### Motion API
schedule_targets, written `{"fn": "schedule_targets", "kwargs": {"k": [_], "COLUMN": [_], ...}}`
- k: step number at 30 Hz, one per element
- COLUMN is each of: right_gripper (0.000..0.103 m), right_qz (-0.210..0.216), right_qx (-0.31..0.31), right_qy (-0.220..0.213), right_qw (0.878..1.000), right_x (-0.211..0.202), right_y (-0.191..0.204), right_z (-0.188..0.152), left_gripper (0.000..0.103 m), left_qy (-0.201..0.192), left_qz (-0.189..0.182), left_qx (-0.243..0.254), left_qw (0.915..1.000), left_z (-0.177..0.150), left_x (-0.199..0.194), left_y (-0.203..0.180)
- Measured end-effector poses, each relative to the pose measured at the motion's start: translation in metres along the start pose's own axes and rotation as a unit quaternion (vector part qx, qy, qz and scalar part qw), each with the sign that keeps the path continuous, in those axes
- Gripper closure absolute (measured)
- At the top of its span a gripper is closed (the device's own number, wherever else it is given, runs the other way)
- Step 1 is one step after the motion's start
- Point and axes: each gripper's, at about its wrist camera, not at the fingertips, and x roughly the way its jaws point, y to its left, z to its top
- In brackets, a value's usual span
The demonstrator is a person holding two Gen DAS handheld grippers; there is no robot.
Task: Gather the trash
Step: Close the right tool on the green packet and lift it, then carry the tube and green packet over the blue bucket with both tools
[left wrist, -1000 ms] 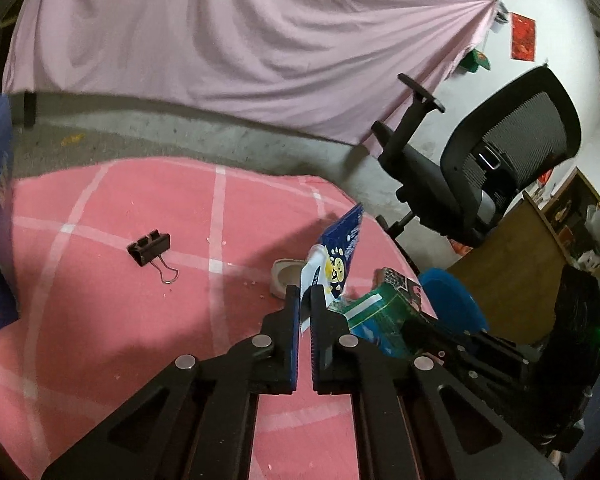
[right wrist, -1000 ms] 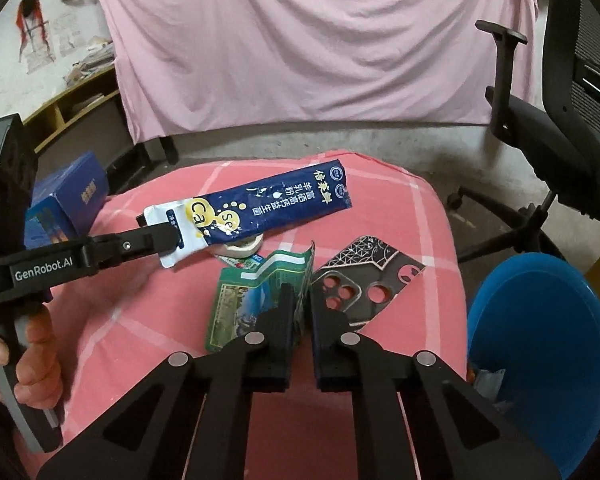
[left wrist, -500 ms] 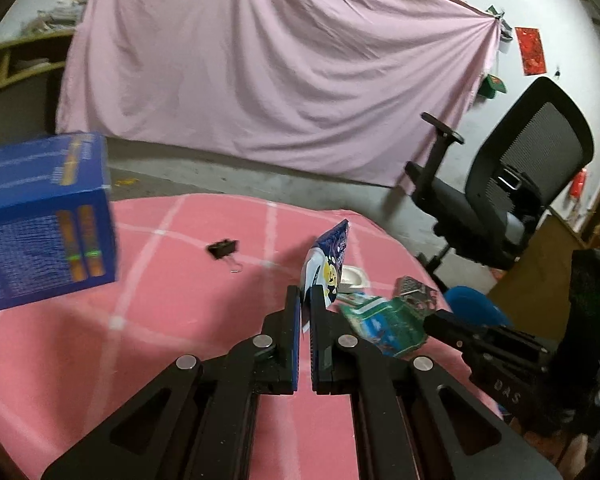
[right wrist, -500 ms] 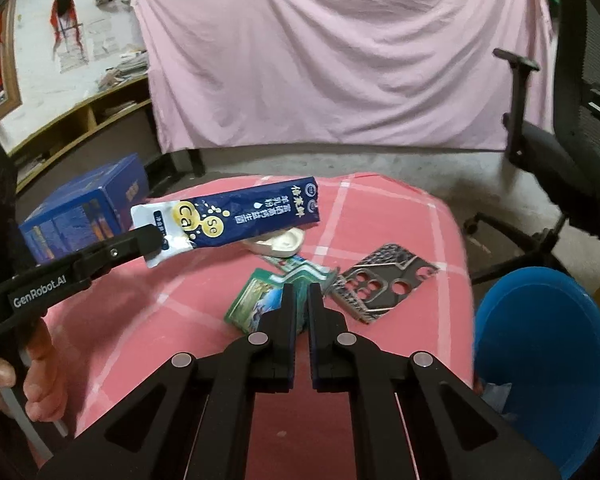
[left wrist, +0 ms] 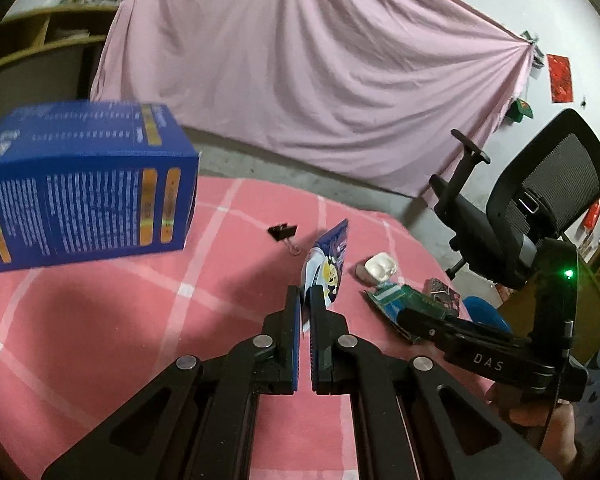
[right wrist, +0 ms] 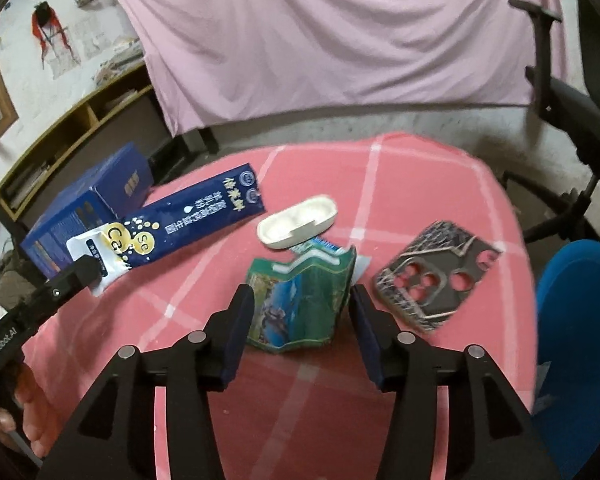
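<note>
Binder clip (left wrist: pixel 283 232) in left view only

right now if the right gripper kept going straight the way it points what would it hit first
Most likely the crumpled green wrapper, which lies on the pink tablecloth between the right gripper's open fingers. The jaws have just been opening and do not press on it.

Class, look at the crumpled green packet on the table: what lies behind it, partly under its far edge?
A white oval case lies behind the green packet; whether it touches is hidden.
</note>
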Motion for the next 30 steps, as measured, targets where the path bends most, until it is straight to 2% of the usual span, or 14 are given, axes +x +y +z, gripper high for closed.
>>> {"fn": "schedule_targets", "kwargs": {"k": [3, 5, 9, 11, 15, 19, 23, 26, 30], "right_gripper": [0.055, 0.057, 0.085, 0.095, 0.099, 0.099, 0.099, 0.099, 0.099], "right_qz": [0.009, -0.002, -0.014, -0.011, -0.006, -0.023, -0.037, -0.043, -0.064], "right_qx": [0.010, 0.005, -0.011, -0.010, -0.022, -0.053, -0.074, -0.091, -0.101], "right_qy": [0.011, 0.016, 0.015, 0.008, -0.022, -0.082, -0.161, -0.228, -0.308], "right_qw": [1.000, 1.000, 1.000, 1.000, 0.999, 0.995, 0.983, 0.968, 0.944], "right_x": [0.007, 0.011, 0.009, 0.005, -0.009, -0.032, -0.061, -0.087, -0.121], "right_y": [0.000, 0.003, 0.010, 0.006, 0.010, 0.024, 0.035, 0.037, 0.035], "right_z": [0.001, 0.002, 0.000, -0.002, -0.005, -0.010, -0.020, -0.029, -0.038], "left_gripper": [0.101, 0.101, 0.101, 0.101, 0.101, 0.101, 0.101, 0.101, 0.101], "left_qy": [0.024, 0.034, 0.037, 0.033, 0.010, -0.030, -0.084, -0.130, -0.182], "left_qz": [-0.001, -0.006, -0.014, -0.020, -0.031, -0.033, -0.028, -0.019, -0.034], "left_qx": [-0.023, -0.037, -0.045, -0.043, -0.024, 0.018, 0.072, 0.100, 0.121], "left_qw": [0.9994, 0.9987, 0.9982, 0.9983, 0.9992, 0.9988, 0.9935, 0.9862, 0.9752], "left_z": [0.003, 0.004, 0.007, 0.007, 0.008, 0.006, 0.000, -0.006, -0.012], "left_x": [0.009, 0.012, 0.011, 0.008, -0.004, -0.022, -0.042, -0.053, -0.067], "left_y": [0.010, 0.015, 0.019, 0.018, 0.013, -0.003, -0.025, -0.041, -0.064]}}
